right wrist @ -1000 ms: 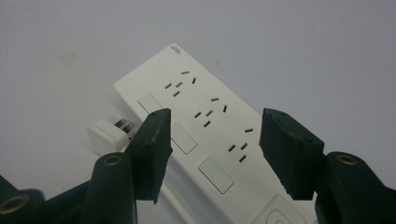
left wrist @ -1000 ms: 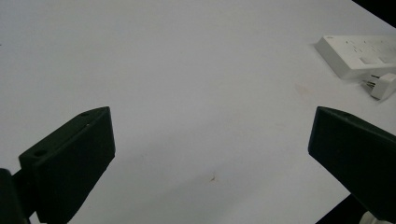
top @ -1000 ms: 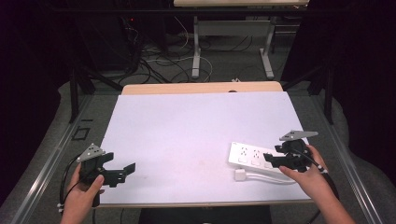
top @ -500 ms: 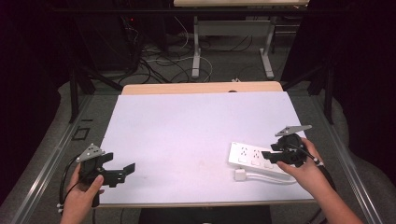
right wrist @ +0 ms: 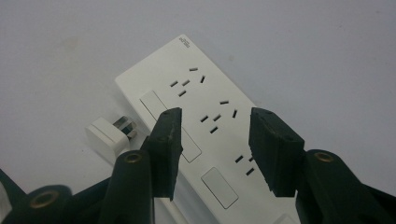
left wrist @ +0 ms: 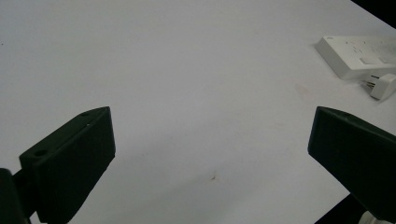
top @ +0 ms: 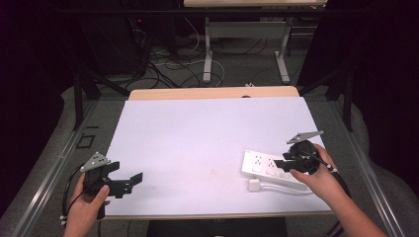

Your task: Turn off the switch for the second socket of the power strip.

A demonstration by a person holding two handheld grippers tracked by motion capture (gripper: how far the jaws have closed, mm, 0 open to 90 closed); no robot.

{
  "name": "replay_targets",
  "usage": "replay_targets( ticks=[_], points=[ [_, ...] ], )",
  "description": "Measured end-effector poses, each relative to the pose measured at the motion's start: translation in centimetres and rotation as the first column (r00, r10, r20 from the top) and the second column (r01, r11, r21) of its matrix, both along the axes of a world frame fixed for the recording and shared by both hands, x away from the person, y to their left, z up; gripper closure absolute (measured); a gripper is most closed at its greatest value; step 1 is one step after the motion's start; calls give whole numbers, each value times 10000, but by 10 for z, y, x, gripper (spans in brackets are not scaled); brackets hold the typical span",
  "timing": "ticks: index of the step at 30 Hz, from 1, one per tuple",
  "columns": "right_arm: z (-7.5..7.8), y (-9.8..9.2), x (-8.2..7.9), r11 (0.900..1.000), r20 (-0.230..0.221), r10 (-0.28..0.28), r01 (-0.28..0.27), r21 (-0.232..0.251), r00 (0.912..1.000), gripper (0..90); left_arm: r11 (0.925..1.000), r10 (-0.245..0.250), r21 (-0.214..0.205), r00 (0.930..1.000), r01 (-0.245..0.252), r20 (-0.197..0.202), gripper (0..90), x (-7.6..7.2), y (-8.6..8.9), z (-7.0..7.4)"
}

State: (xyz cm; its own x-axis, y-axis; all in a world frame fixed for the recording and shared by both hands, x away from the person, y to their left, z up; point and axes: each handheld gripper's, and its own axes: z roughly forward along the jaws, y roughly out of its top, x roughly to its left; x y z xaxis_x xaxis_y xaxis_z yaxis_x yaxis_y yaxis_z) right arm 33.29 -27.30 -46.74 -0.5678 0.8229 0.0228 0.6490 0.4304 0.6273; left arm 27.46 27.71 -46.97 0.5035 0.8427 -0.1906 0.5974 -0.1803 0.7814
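Note:
A white power strip [top: 261, 165] lies flat near the right front of the white table [top: 197, 138]. Its white plug [top: 254, 185] rests on the table beside its near edge. My right gripper [top: 280, 165] hovers over the strip's right part. In the right gripper view the jaws [right wrist: 217, 140] have just been closing. They stand apart above the strip's socket face [right wrist: 205, 98], and the pads do not press on it. The plug [right wrist: 109, 135] lies to their left. My left gripper [top: 133, 180] is held open at the front left, jaws wide [left wrist: 210, 149] over bare table.
A wooden strip [top: 212, 93] borders the table's far edge. Beyond it stand desk legs [top: 207, 54] among loose cables [top: 163, 64] on the floor. Metal rails run along both sides of the table. From the left gripper view the strip [left wrist: 355, 56] and plug [left wrist: 383, 86] are far right.
The right gripper has shifted slightly left and away over the power strip, and its jaws stand closer together. The left gripper has not moved.

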Motion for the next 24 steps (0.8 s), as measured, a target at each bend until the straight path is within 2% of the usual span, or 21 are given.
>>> replay_targets(
  ticks=[2,3,6,7,10,11,13,24],
  points=[
    [0,0,1,9998,54,171,-171,-53,9998,580,10000,9,-10,10000,-9,4,8,0,0,0],
    [0,2,0,10000,-98,-44,44,-11,9999,592,10000,13,-4,10000,-13,-2,8,0,0,0],
    [-1,4,2,9997,-33,142,-142,-203,9999,628,10000,4,8,10000,-4,-15,9,0,0,0],
    [-2,7,2,9999,-240,26,-29,-135,9997,658,10000,-3,9,10000,3,-6,9,0,0,0],
    [-2,9,3,9997,-219,118,-123,-195,9997,689,10000,-1,24,10000,1,-20,10,0,0,0],
    [-3,12,3,9999,-409,-36,29,-167,9992,715,10000,-8,23,10000,8,-27,10,0,0,0],
    [-3,13,4,9997,-483,52,-64,-248,9988,739,10000,-1,15,10000,1,-27,10,0,-1,0],
    [-12,25,9,9994,-1103,126,-161,-306,9938,827,10000,-12,29,10000,12,-50,10,1,0,-1]
  ],
)
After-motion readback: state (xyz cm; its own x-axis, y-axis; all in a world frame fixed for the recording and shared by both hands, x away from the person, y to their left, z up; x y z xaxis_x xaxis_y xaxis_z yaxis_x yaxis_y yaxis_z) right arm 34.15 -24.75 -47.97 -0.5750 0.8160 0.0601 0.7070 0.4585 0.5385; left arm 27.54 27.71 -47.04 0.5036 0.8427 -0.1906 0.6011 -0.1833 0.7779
